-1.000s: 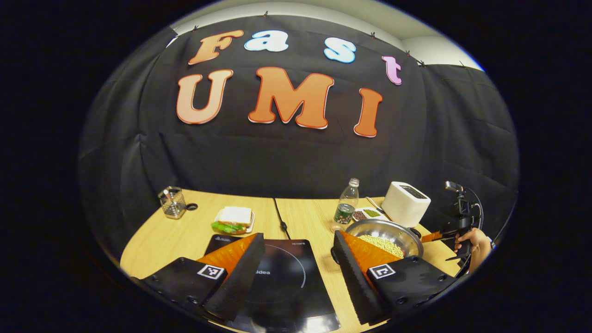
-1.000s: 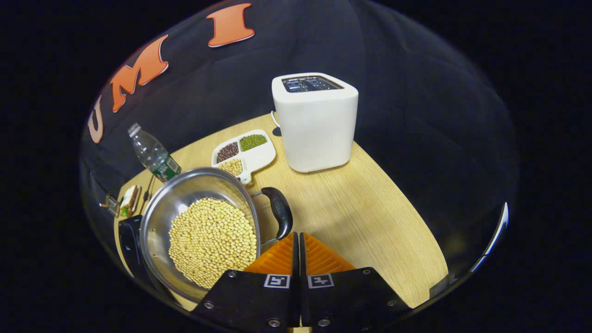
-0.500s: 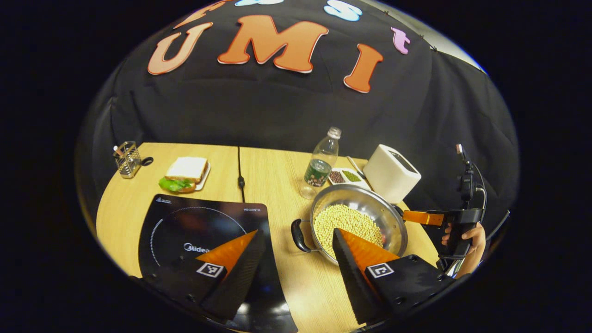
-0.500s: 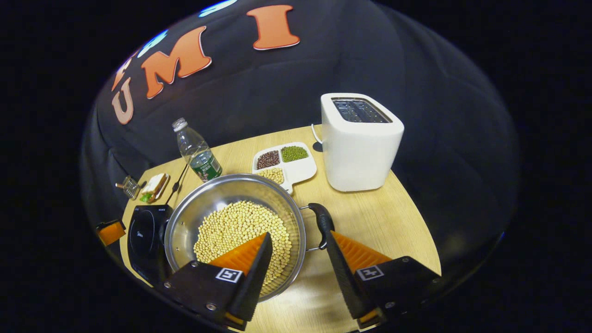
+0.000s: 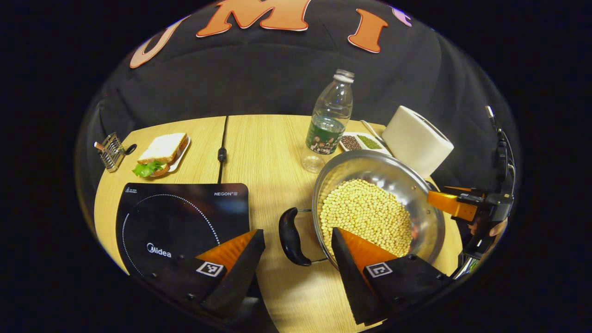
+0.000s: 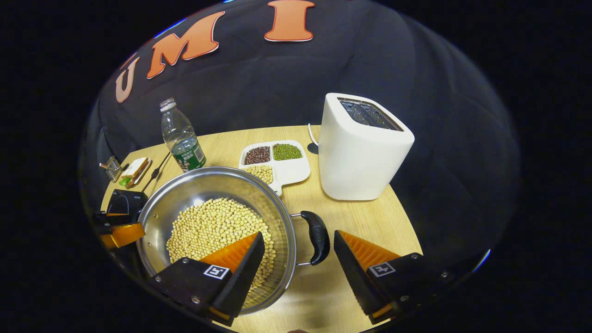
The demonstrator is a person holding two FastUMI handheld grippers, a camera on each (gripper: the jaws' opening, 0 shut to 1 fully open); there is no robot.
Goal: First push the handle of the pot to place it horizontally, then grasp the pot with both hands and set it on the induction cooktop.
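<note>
**A:** In the left gripper view, where is your left gripper?

**B:** Its two fingers stand wide apart and hold nothing. The pot's left handle, a dark loop, sits in the gap between them, touching neither that you can make out. The right-hand finger reaches over the rim of the steel pot, which is part-filled with soybeans.

**A:** And the pot itself?

**B:** It rests on the wooden table, just to the right of the induction cooktop and apart from it. Behind it you have a water bottle, a divided dish of beans and a white toaster. A sandwich on a plate and a wire holder lie at the far left. Your right gripper shows at the pot's far side with a hand below it.

**A:** Now the right gripper view?

**B:** Your right gripper is spread open as well, gripping nothing. The pot's right handle lies between its fingers, close to the right-hand one; you cannot tell whether they touch. The left-hand finger hangs over the soybeans inside the pot. The toaster stands beyond, the divided dish beside it, the bottle further left. The cooktop peeks out past the pot's far rim, with the left gripper beside it.
</note>
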